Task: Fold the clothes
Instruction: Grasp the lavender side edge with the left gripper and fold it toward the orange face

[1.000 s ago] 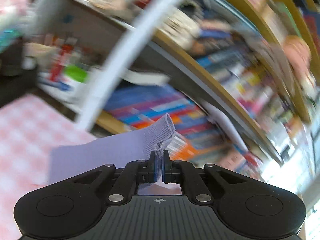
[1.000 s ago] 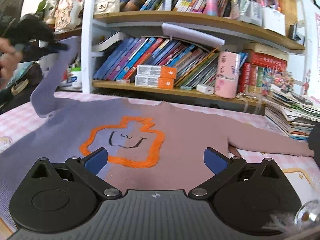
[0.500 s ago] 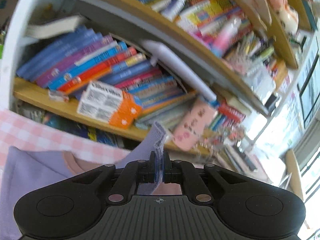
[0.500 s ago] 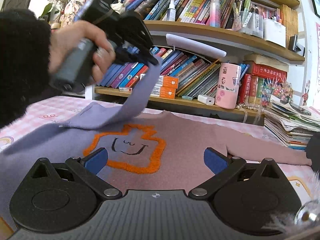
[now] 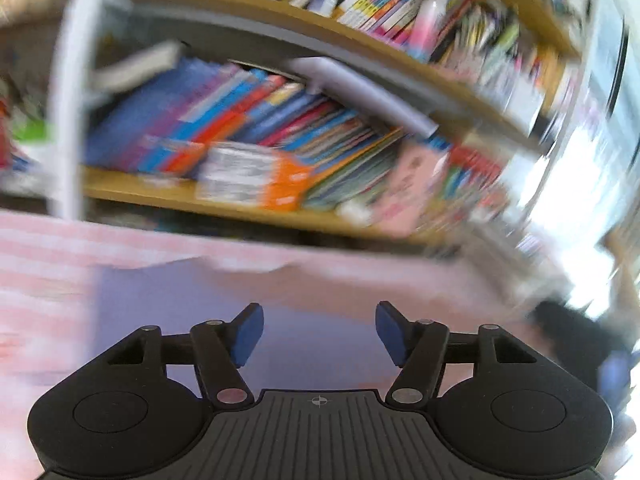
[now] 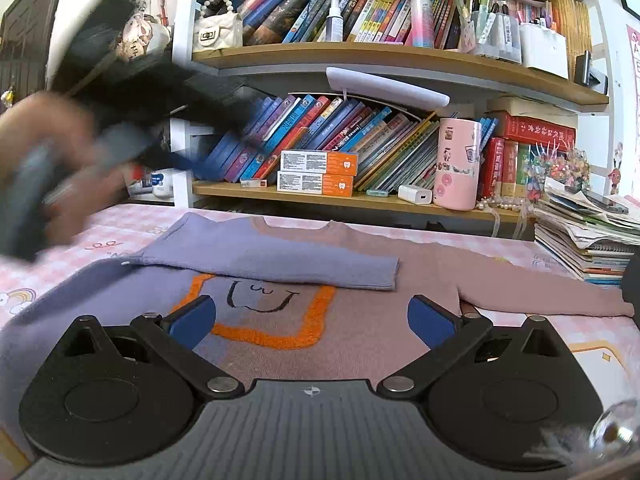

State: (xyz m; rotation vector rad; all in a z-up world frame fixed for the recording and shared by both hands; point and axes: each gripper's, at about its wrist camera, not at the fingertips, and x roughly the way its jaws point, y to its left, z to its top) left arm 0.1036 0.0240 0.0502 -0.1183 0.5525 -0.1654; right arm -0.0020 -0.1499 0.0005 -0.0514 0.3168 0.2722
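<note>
Knit sweater (image 6: 360, 320): we see a lilac and mauve sweater lying flat on the pink checked tablecloth (image 6: 120, 220), its front up, with an orange fuzzy outline (image 6: 304, 332) and a black smiling face on the chest.
Lilac sleeve (image 6: 280, 260): we find it folded across the sweater's chest, lying just above the orange outline, its cuff end near the sweater's middle.
Mauve sleeve (image 6: 540, 296): it stretches out flat to the sweater's far right side, toward the stack of magazines (image 6: 588, 236).
Right gripper (image 6: 312, 320): we hold it low over the sweater's lower front, blue pads spread wide, nothing between them.
Left gripper (image 5: 318, 332): its own view is blurred, yet we make out the jaws parted and bare over lilac cloth; from the right wrist view it hangs above the sweater's left shoulder, smeared by motion, in a hand (image 6: 48, 168).
Bookshelf (image 6: 360, 200): behind the sweater, past the table edge, holding slanted books, two orange and white boxes (image 6: 318, 172) and a pink cup (image 6: 456, 164).
</note>
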